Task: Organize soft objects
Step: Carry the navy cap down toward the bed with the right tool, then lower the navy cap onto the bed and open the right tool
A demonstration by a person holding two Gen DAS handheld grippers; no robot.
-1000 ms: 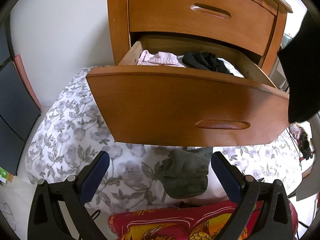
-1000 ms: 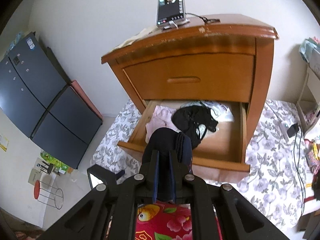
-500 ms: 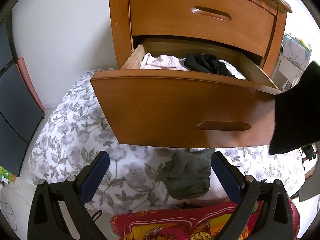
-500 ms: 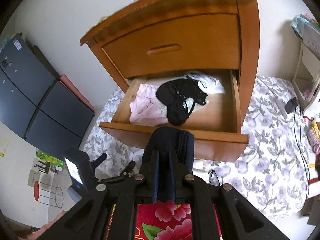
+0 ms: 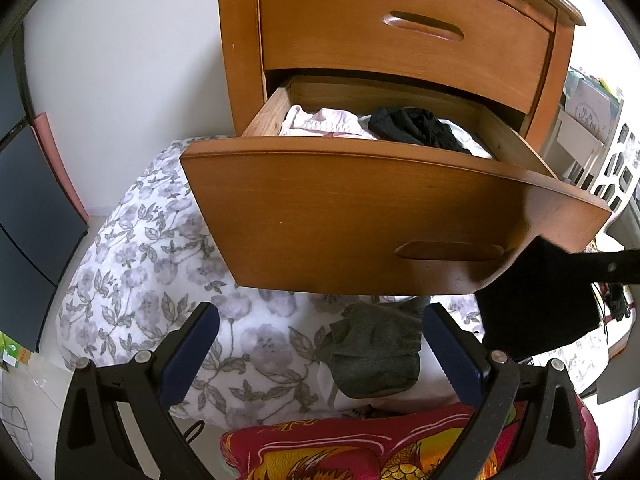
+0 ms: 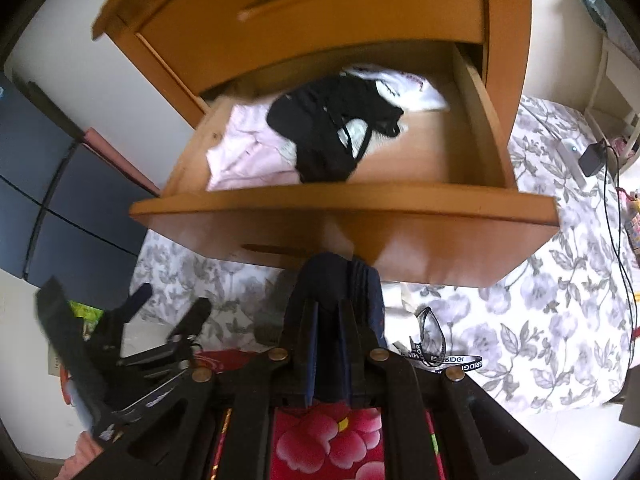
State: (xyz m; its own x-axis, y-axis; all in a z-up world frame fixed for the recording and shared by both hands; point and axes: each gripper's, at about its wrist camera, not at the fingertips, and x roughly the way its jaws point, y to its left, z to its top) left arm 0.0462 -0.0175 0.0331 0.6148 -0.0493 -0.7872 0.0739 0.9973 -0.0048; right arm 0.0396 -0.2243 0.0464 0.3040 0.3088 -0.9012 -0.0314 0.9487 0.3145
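Right gripper point(image 6: 331, 320) came down since earlier frame, now low before drawer point(image 6: 344, 200) front, jaws clamped on dark sock point(image 6: 336, 280). Sock not yet in drawer. Left gripper point(image 5: 320, 344) kept place, jaws apart, empty, above grey sock point(image 5: 376, 356) on bedsheet point(image 5: 152, 260).

Grey sock point(image 5: 376, 350) top hidden under drawer point(image 5: 360, 220) front.

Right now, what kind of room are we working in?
Most likely a bedroom: a wooden nightstand with its lower drawer open on clothes, standing on a floral bedsheet.
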